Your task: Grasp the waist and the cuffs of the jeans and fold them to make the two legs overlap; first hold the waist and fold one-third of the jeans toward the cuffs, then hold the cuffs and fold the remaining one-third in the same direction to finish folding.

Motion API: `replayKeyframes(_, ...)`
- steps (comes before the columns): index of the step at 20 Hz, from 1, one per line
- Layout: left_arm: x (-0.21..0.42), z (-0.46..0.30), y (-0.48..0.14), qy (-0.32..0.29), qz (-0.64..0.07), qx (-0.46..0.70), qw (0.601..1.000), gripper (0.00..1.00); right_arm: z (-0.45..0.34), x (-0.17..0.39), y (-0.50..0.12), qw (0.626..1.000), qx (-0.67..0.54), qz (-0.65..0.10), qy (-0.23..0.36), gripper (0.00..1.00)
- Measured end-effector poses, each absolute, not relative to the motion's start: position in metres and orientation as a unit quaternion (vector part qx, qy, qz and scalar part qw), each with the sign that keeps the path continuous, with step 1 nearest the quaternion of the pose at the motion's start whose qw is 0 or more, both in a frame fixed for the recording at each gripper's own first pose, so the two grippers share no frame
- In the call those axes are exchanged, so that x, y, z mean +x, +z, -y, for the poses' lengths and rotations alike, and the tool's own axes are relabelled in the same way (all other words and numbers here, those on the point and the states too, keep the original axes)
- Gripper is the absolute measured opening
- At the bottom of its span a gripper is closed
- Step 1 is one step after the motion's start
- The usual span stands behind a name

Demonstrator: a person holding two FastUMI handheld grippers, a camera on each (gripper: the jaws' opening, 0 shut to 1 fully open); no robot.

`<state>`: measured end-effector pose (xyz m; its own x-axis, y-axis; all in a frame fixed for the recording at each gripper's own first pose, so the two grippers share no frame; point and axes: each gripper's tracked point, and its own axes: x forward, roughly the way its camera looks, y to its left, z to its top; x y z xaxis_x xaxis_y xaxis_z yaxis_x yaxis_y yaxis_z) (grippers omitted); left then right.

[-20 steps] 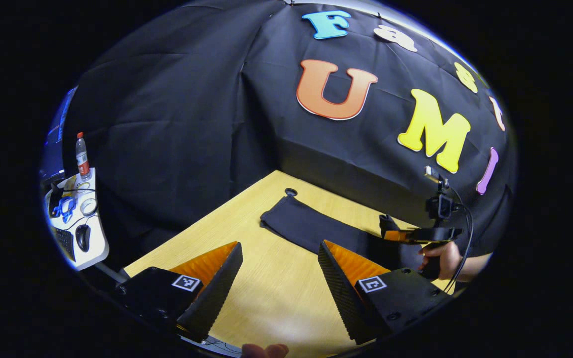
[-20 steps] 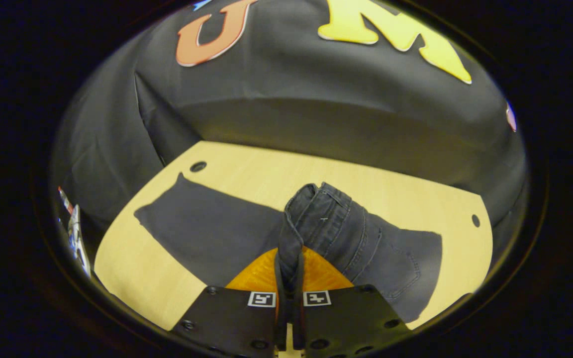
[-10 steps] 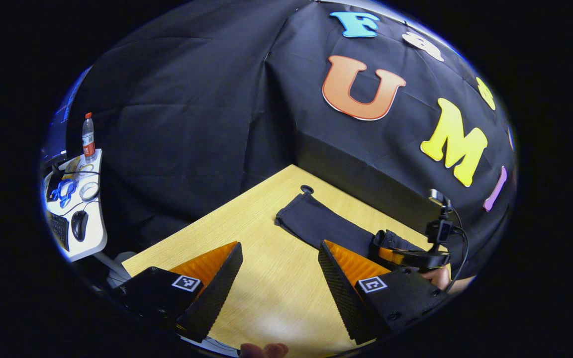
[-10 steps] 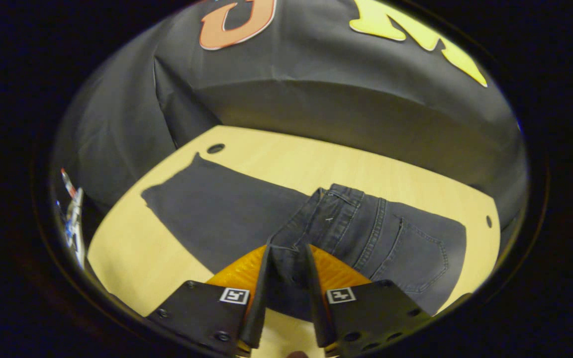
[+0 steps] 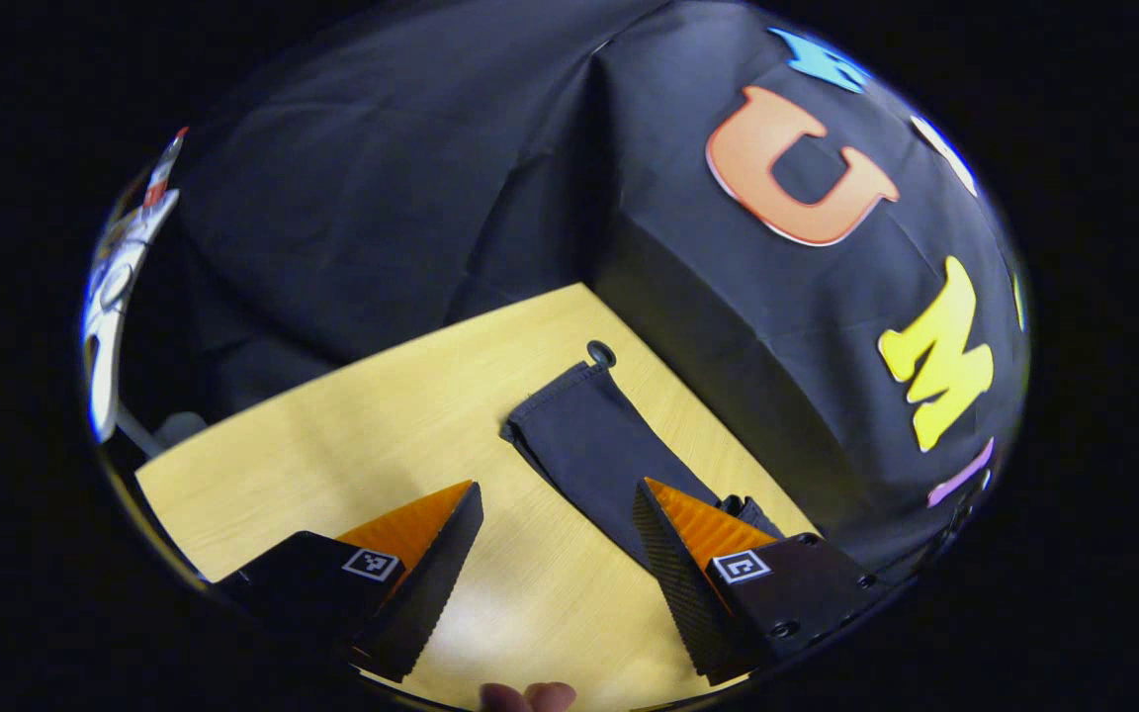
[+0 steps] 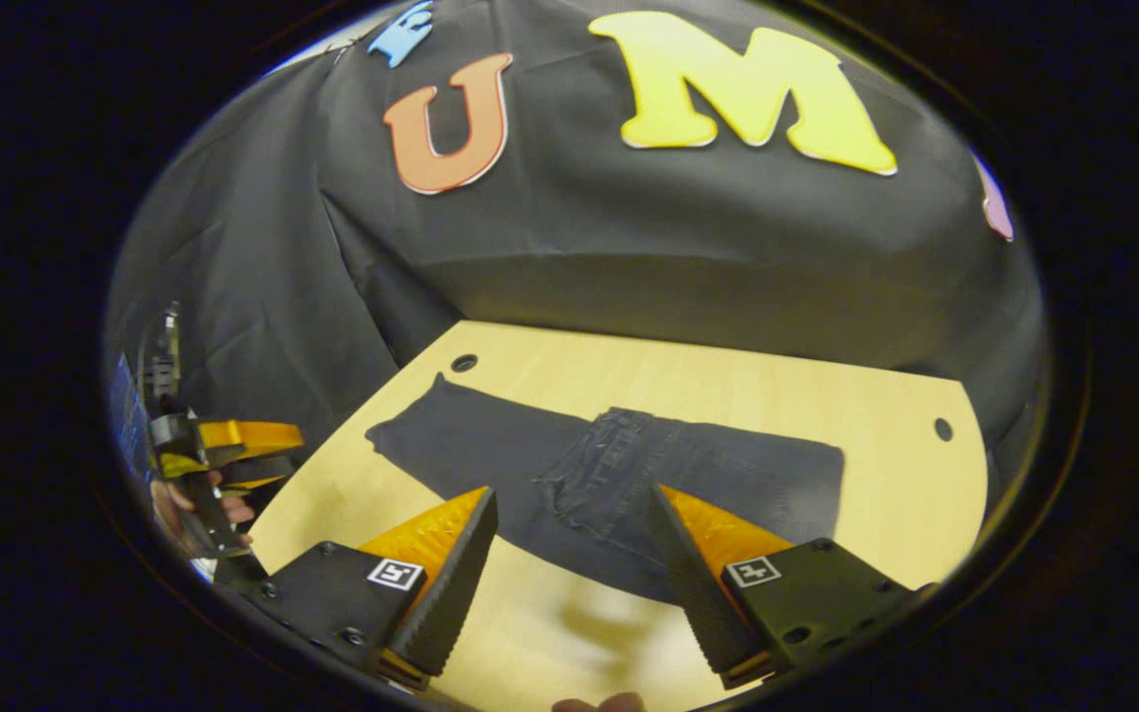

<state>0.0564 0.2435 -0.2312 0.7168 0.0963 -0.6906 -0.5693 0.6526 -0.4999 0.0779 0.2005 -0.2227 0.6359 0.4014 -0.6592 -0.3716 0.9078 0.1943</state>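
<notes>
both grippers are released: right gripper [image 6: 569,554] above the folded jeans [image 6: 609,475] at frame centre, left gripper [image 5: 555,549] over the table [image 5: 352,435].

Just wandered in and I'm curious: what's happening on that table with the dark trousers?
A person is folding dark jeans on a wooden table with hand-held tongs. The waist end already lies folded over the legs; the cuff end lies flat near the table's corner hole. The right tongs hang open above the jeans, gripping nothing. The left tongs are open too, pointed toward the cuffs. The cuff fold is not yet done.
</notes>
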Motion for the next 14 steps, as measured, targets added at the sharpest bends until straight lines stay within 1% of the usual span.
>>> replayKeyframes(1, 0.066, -0.245, -0.246, 0.198, -0.338, -0.398, 0.829, 0.99, -0.183, 0.074, -0.215, 0.906, 0.035, -0.371, 0.203, 0.95)
replayKeyframes(2, 0.074, -0.247, -0.259, 0.204, -0.352, -0.426, 0.808, 0.99, -0.169, 0.072, -0.211, 0.906, 0.05, -0.374, 0.19, 0.95)
replayKeyframes(3, 0.083, -0.25, -0.273, 0.21, -0.367, -0.45, 0.787, 0.99, -0.152, 0.072, -0.206, 0.908, 0.061, -0.376, 0.175, 0.93)
replayKeyframes(4, 0.09, -0.253, -0.285, 0.218, -0.38, -0.471, 0.765, 0.99, -0.135, 0.072, -0.204, 0.91, 0.069, -0.377, 0.159, 0.98)
replayKeyframes(5, 0.098, -0.256, -0.296, 0.227, -0.389, -0.491, 0.746, 0.99, -0.119, 0.072, -0.201, 0.911, 0.077, -0.377, 0.145, 0.93)
replayKeyframes(7, 0.11, -0.265, -0.311, 0.248, -0.405, -0.525, 0.706, 0.99, -0.089, 0.067, -0.198, 0.912, 0.088, -0.381, 0.121, 0.93)
replayKeyframes(8, 0.114, -0.268, -0.316, 0.259, -0.412, -0.537, 0.689, 0.99, -0.076, 0.066, -0.198, 0.912, 0.091, -0.384, 0.112, 0.98)
replayKeyframes(10, 0.123, -0.271, -0.32, 0.274, -0.417, -0.552, 0.668, 1.0, -0.059, 0.065, -0.2, 0.911, 0.096, -0.39, 0.097, 0.98)
replayKeyframes(11, 0.13, -0.277, -0.322, 0.28, -0.418, -0.553, 0.664, 0.99, -0.052, 0.065, -0.203, 0.91, 0.098, -0.392, 0.092, 0.98)
replayKeyframes(14, 0.142, -0.283, -0.33, 0.296, -0.439, -0.525, 0.667, 1.0, -0.039, 0.065, -0.209, 0.904, 0.116, -0.404, 0.08, 0.98)
